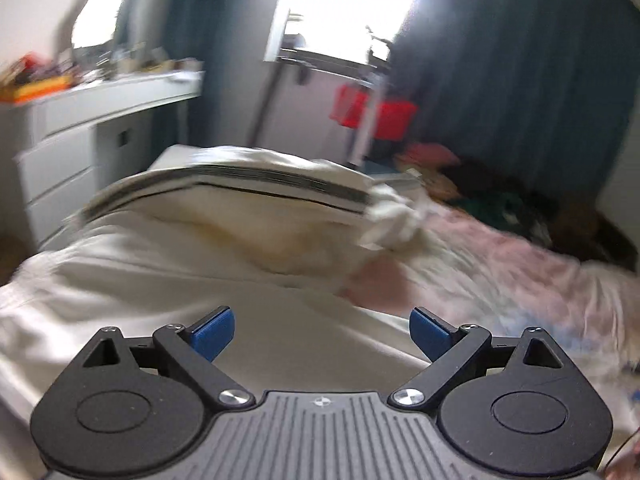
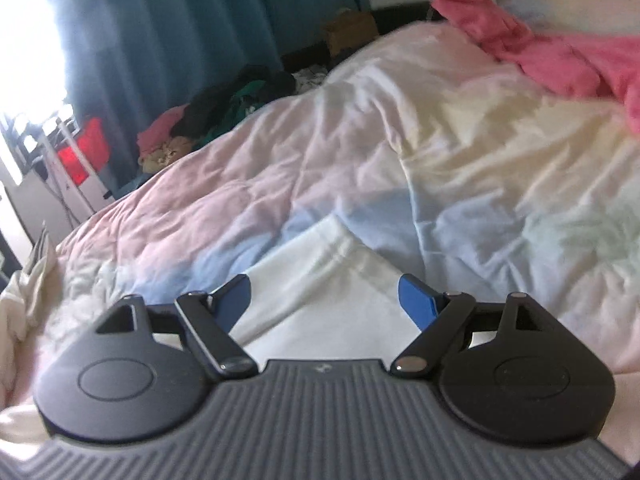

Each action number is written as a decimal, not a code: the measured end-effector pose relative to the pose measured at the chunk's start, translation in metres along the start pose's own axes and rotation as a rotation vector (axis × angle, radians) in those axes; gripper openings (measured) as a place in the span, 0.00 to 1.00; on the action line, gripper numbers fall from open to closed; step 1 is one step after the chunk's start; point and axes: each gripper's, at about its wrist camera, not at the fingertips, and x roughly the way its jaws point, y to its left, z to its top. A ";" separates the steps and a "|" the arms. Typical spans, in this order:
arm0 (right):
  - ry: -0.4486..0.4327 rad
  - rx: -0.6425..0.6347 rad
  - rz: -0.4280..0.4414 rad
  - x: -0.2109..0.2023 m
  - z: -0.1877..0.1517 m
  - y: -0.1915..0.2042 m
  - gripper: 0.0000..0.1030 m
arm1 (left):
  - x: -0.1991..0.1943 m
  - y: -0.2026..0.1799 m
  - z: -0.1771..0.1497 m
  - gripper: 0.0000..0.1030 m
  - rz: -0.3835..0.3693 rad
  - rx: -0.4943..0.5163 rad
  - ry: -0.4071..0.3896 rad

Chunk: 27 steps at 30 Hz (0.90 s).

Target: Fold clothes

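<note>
Bedding fills both views: a pastel duvet (image 2: pixel 400 128) in pink, cream and pale blue covers the bed, rumpled into soft folds. Under the right gripper (image 2: pixel 324 304) lies a white garment (image 2: pixel 320 280), flat on the duvet, with a stitched hem band running across it just ahead of the blue fingertips (image 2: pixel 416 304). The jaws stand spread wide with the cloth lying below the gap; neither pad presses on it.

The left gripper (image 1: pixel 322 336) is likewise spread, its blue fingertips (image 1: pixel 212 334) well apart above a cream-white cloth (image 1: pixel 160 280) that covers the near part of the bed. Nothing is pinched between them. The left view is smeared by motion, so the details beyond are soft. Further along the bed sits a heap of white fabric with dark stripes (image 1: pixel 248 184), possibly a striped garment or a pillow; the blur does not let me tell which. A crumpled white piece (image 1: pixel 392 220) lies just beside its right end, where the pink part of the duvet begins.

At the head of the bed a bright pink cloth (image 2: pixel 552 52) lies across the duvet. Beyond the far edge of the bed is a dark pile of clothes (image 2: pixel 240 96) in black, green and red, against teal curtains (image 2: pixel 180 20). A white dresser (image 1: pixel 80 128) with clutter on top stands at the left of the left view, and a red crate (image 1: pixel 376 112) sits near the bright window (image 1: pixel 348 8).
</note>
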 end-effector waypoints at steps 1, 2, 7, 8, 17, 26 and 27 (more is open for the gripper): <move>-0.002 0.036 0.001 0.001 0.000 -0.009 0.80 | 0.012 -0.014 -0.006 0.93 -0.012 0.025 0.005; -0.011 0.069 -0.004 0.002 0.002 -0.016 0.80 | 0.024 -0.027 -0.012 0.92 -0.024 0.051 0.010; -0.014 0.126 0.015 0.012 0.004 -0.050 0.81 | 0.059 -0.068 -0.049 0.91 -0.113 0.117 0.045; 0.000 0.113 0.022 0.016 0.002 -0.051 0.81 | 0.064 -0.072 -0.056 0.91 -0.122 0.131 0.051; 0.073 -0.103 -0.009 0.047 -0.005 -0.021 0.27 | 0.082 -0.064 -0.071 0.91 -0.148 0.132 0.072; -0.017 0.077 -0.195 0.022 0.007 -0.070 0.03 | 0.073 -0.059 -0.069 0.91 -0.131 0.141 0.042; -0.013 0.107 -0.209 0.020 0.006 -0.078 0.03 | 0.072 -0.060 -0.069 0.91 -0.130 0.147 0.039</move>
